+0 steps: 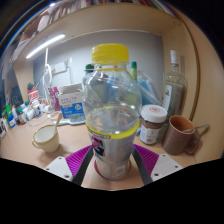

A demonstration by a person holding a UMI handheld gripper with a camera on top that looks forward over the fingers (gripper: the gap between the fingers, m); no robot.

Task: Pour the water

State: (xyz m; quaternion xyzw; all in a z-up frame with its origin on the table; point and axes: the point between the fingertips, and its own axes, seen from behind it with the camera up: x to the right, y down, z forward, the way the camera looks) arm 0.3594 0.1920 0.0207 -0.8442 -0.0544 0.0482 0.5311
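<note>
Left of the fingers, on the desk [20, 150]: a cream cup [45, 137] with a handle, a milk carton [71, 103] behind it, small bottles and clutter further left against the wall — too small to name.

Centre: the bottle [111, 112], clear plastic, yellow cap still on, stands upright between the gripper [112, 160] fingers. Long axis vertical, cap pointing straight up. Water sits low in it, roughly a third full, and the surface looks level. The left pad [82, 157] and right pad [144, 157] sit against the bottle's lower body on either side with no gap visible, so the fingers read as pinching the bottle. Its base is hidden by the fingers — cannot tell whether it rests on the desk or is lifted clear.

Right: a brown-lidded jar [153, 123] just beside the bottle, a tall glass bottle [174, 88] behind that, then a brown mug [183, 134] with its handle to the right.

Step, as a judgement: bottle grasped, pour not yet begun, since it is untilted. The cap being on is a problem; nothing can come out until it is off. After that the next move calls for carrying the bottle over a receiver, the cup or the mug, and tilting the neck down slowly. Which one is meant is unclear.
</note>
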